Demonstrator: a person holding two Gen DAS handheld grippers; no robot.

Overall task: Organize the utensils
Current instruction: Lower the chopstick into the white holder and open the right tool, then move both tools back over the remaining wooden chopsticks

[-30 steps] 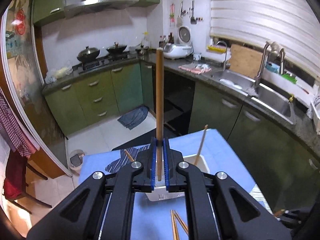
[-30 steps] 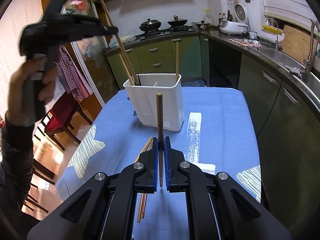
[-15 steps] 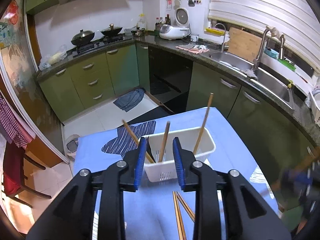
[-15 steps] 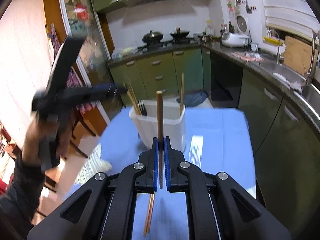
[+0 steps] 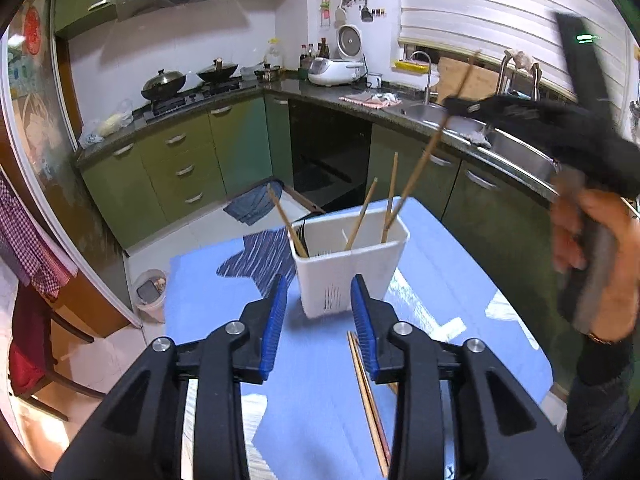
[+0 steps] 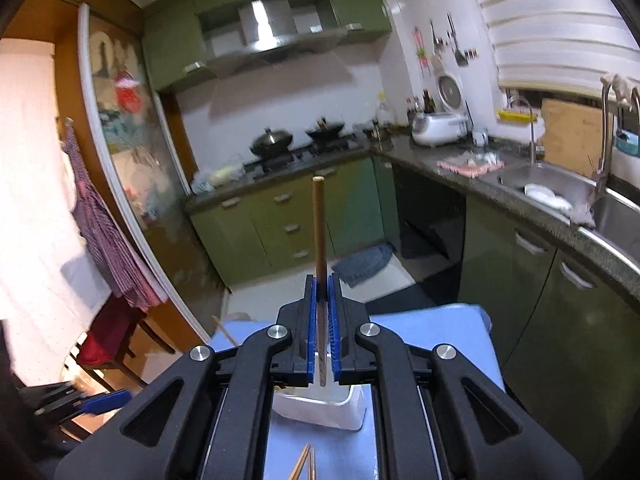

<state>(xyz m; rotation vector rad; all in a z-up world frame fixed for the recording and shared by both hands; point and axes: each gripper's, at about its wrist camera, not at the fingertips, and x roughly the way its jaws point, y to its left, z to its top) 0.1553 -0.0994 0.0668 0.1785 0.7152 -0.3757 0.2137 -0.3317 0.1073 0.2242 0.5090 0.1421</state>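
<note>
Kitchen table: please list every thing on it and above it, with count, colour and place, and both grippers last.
utensil holder: one, white, middle of the table.
chopsticks in holder: three, wooden, standing tilted.
loose chopsticks: at least two, wooden, flat on the cloth.
tablecloth: one, blue, covers the table.
held chopstick: one, wooden, slanting down towards the holder.
left gripper: black, blue pads, jaws have just been opening, nothing between.
right gripper: black, shut on the held chopstick.
</note>
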